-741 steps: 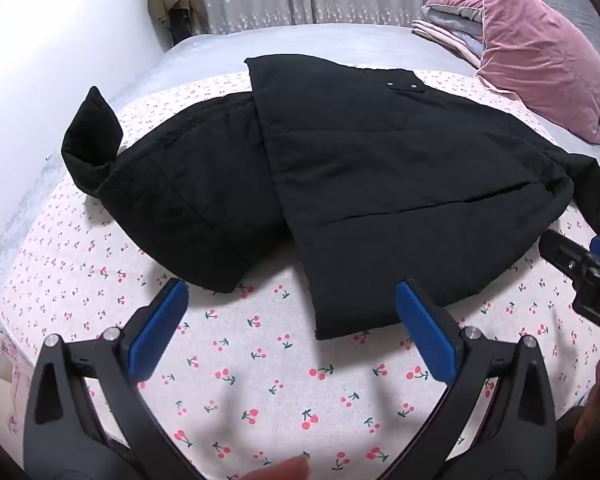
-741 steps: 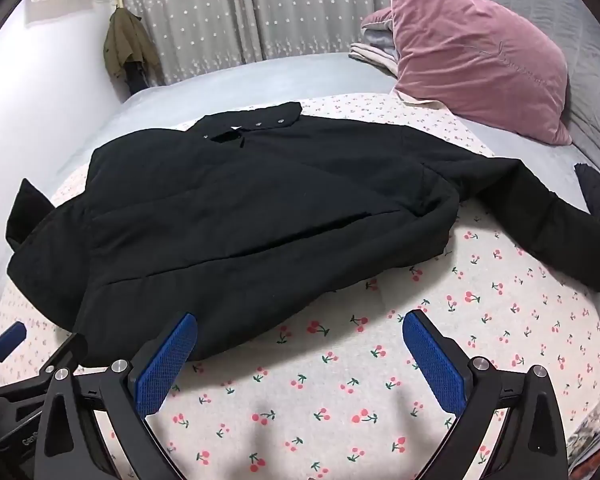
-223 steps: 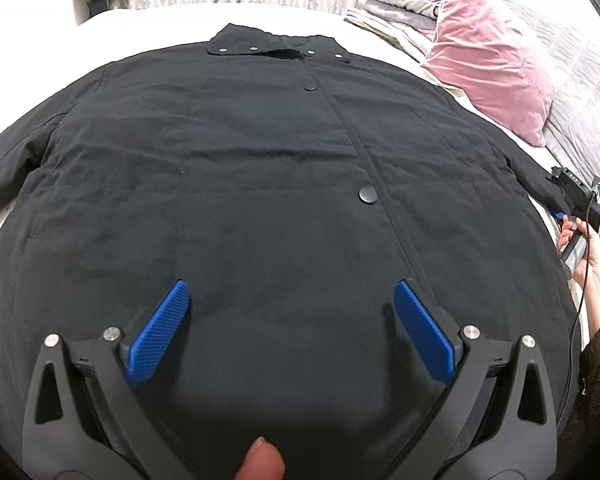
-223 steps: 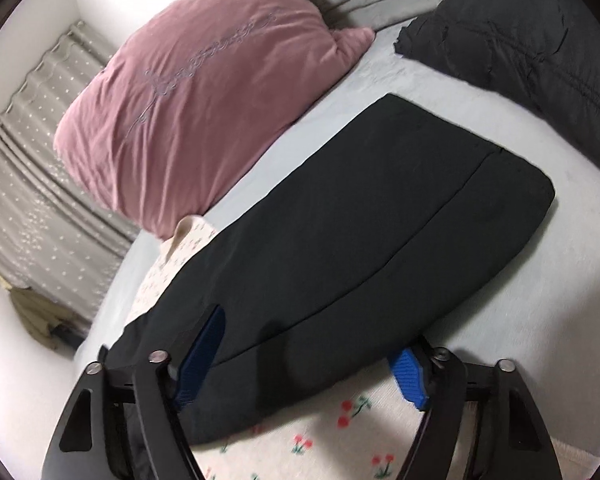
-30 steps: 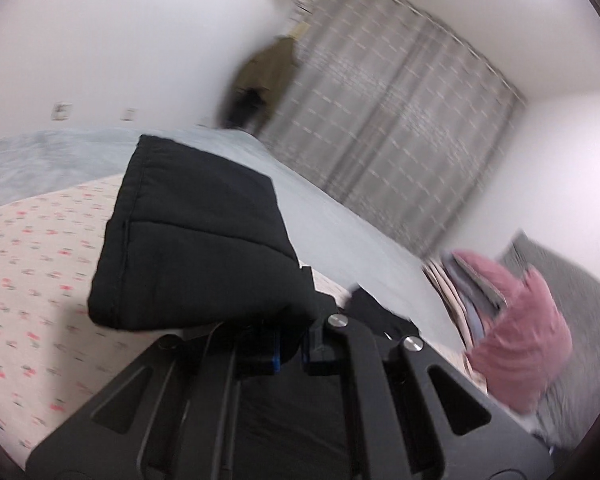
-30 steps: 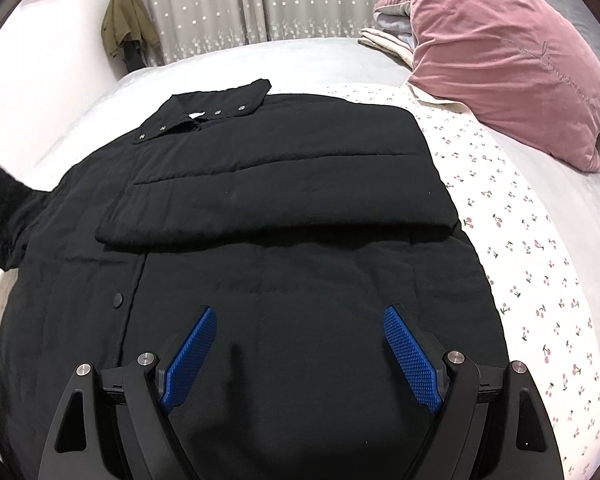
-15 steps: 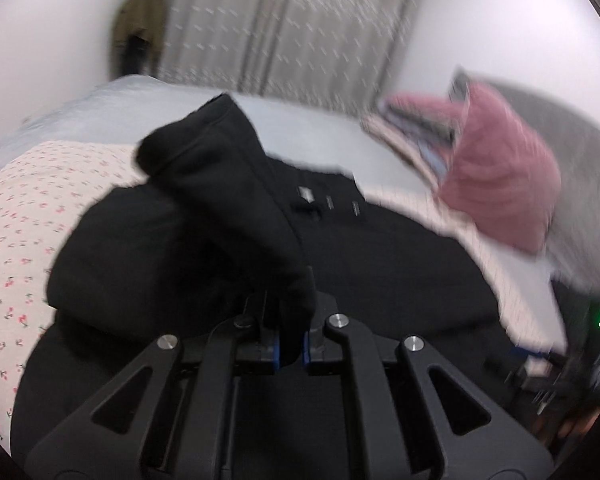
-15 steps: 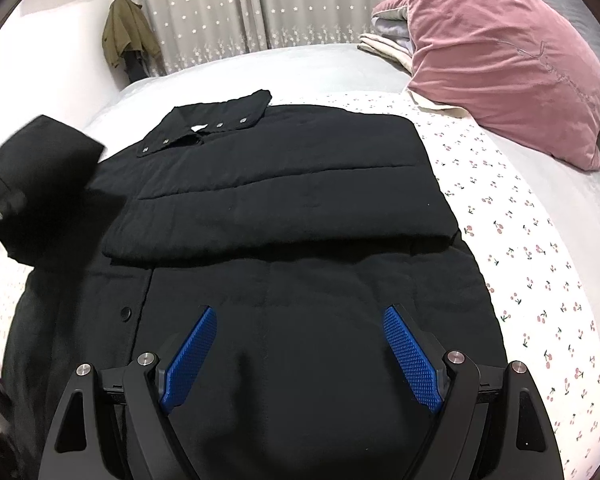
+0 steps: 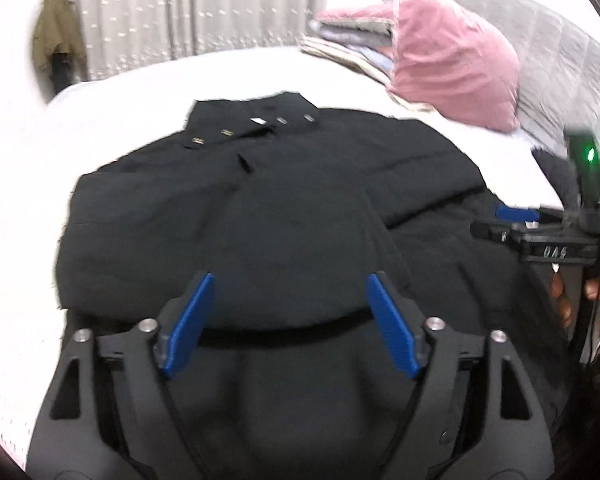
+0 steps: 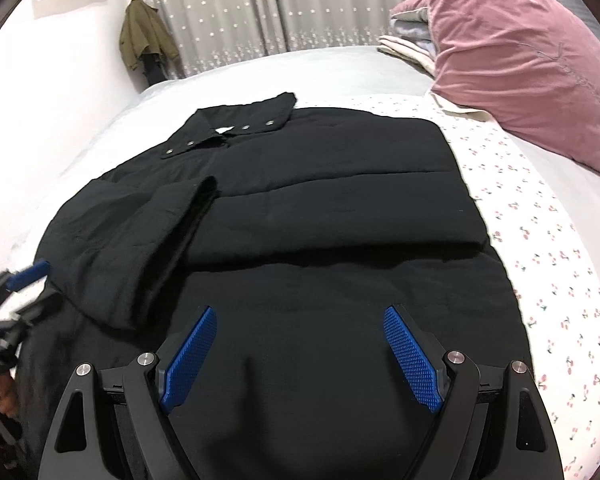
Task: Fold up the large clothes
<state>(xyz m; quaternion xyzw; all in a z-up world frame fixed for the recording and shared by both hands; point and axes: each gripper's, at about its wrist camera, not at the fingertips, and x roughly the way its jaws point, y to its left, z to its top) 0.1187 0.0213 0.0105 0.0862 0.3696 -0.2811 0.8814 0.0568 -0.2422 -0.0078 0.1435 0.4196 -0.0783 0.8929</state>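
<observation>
A large black padded jacket (image 10: 320,216) lies buttoned on the bed, collar (image 10: 236,128) toward the curtain, with both sleeves folded across its chest. The left sleeve (image 10: 140,236) now rests on the front, its cuff beside the right sleeve. My left gripper (image 9: 290,324) hovers just above that sleeve (image 9: 284,248), its jaws opening, and nothing sits between the blue pads. It shows blurred at the left edge of the right wrist view as the left gripper (image 10: 16,292). My right gripper (image 10: 300,356) hangs open over the jacket's lower front, holding nothing.
A pink velvet pillow (image 10: 520,52) and a stack of folded linens (image 10: 408,40) lie at the head of the bed. The cherry-print sheet (image 10: 560,264) shows right of the jacket. An olive coat (image 10: 144,40) hangs by the grey curtain. A hand (image 9: 596,300) holds the right gripper's handle.
The left gripper carried the left sleeve across onto the jacket's chest, rolled level, then let go of it. The right gripper stayed where it was.
</observation>
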